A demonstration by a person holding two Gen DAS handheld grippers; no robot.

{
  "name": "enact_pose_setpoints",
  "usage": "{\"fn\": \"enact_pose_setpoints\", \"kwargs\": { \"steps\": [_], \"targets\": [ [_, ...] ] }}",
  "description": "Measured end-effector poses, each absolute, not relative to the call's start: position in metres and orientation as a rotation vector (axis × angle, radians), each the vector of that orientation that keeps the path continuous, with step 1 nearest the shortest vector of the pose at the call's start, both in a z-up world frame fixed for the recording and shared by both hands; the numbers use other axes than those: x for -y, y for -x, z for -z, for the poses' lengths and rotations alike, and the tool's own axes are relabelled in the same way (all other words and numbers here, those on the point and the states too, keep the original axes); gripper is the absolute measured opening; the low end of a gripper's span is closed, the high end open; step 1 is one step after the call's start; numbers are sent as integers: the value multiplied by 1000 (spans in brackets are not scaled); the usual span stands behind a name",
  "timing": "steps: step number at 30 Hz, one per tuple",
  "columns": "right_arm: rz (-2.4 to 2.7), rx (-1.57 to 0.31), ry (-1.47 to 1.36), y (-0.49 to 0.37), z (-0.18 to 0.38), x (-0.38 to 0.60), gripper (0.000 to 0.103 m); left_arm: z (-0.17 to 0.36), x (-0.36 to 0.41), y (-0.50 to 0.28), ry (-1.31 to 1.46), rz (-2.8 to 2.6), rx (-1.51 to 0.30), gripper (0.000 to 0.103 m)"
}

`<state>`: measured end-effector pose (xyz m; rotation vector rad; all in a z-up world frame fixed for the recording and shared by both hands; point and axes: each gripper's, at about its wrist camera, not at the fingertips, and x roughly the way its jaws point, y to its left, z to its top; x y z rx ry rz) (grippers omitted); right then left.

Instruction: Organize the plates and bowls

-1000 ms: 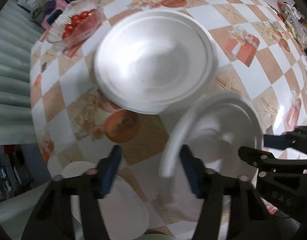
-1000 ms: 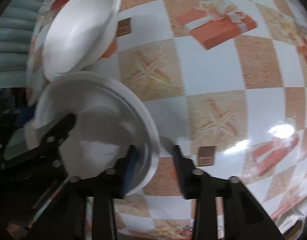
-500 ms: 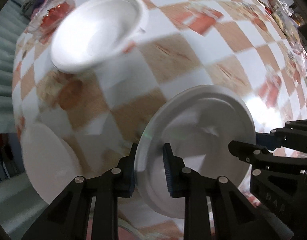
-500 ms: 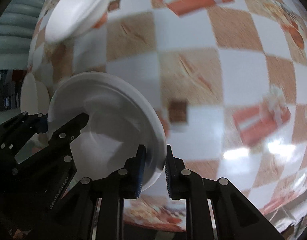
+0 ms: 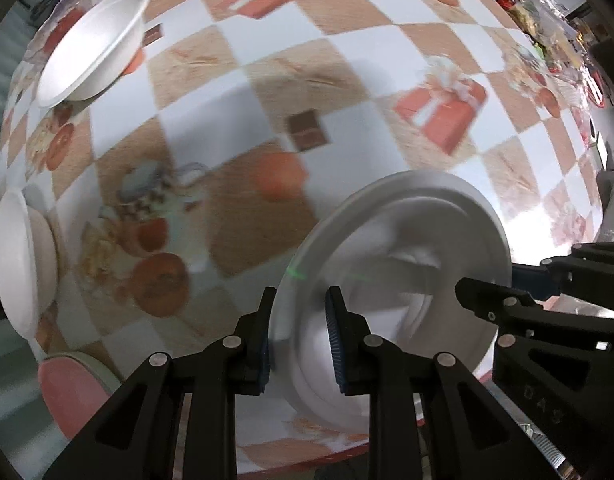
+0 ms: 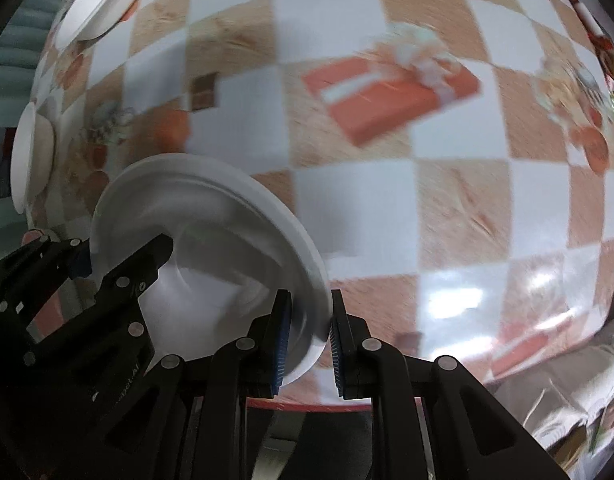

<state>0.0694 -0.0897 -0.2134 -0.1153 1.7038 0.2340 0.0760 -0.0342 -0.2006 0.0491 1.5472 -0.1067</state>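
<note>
A white foam plate (image 5: 407, 264) is held in the air above the table's near edge, tilted, by both grippers. My left gripper (image 5: 299, 340) is shut on the plate's left rim. My right gripper (image 6: 307, 344) is shut on the opposite rim of the same plate (image 6: 195, 232). A white foam bowl (image 5: 93, 44) stands on the table at the far left; it also shows in the right wrist view (image 6: 95, 4). Another white bowl (image 5: 21, 268) sits at the left table edge, also in the right wrist view (image 6: 29, 160).
The table wears a checkered orange and white cloth (image 5: 347, 64) with gift-box prints. A pink-topped stool (image 5: 71, 392) stands below the table's left corner. Clutter (image 5: 555, 28) lies at the far right edge. The table's front edge runs just under the grippers.
Both grippers have carried the plate back toward the table's near edge and to the right. The far bowl now lies farther off at the upper left.
</note>
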Motion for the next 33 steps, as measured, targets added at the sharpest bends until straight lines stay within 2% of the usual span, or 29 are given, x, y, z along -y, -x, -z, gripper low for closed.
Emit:
{"fn": "enact_pose_setpoints", "kwargs": {
  "steps": [4,5,7,8,9,10,11,12,15,24,33],
  "targets": [
    [-242,-1719,111,-57,217,100,20,199,47,-60,-39,111,-1544,27],
    [-247,-1720,110,-56,218,101,20,198,47,-53,-39,114,-1544,30],
    [-256,-1720,99,-52,219,104,20,200,47,-42,-40,108,-1545,51],
    [-264,-1720,84,-52,219,105,20,201,42,-39,-41,99,-1545,69],
    [-267,-1720,73,-53,218,108,23,200,37,-33,-40,78,-1543,78],
    [-265,-1715,65,-53,216,115,30,199,28,-21,-32,64,-1540,79],
    [-255,-1705,68,-54,214,122,58,199,23,-18,-18,55,-1545,79],
    [-248,-1694,71,-54,209,137,82,200,18,-15,3,45,-1575,80],
    [-240,-1645,47,-64,195,154,84,208,-5,-3,113,19,-1649,81],
    [-145,-1574,23,-73,164,190,84,170,-45,30,158,-55,-1546,93],
    [-191,-1532,80,-69,119,127,84,139,-84,52,230,-85,-1490,94]
  ]
}}
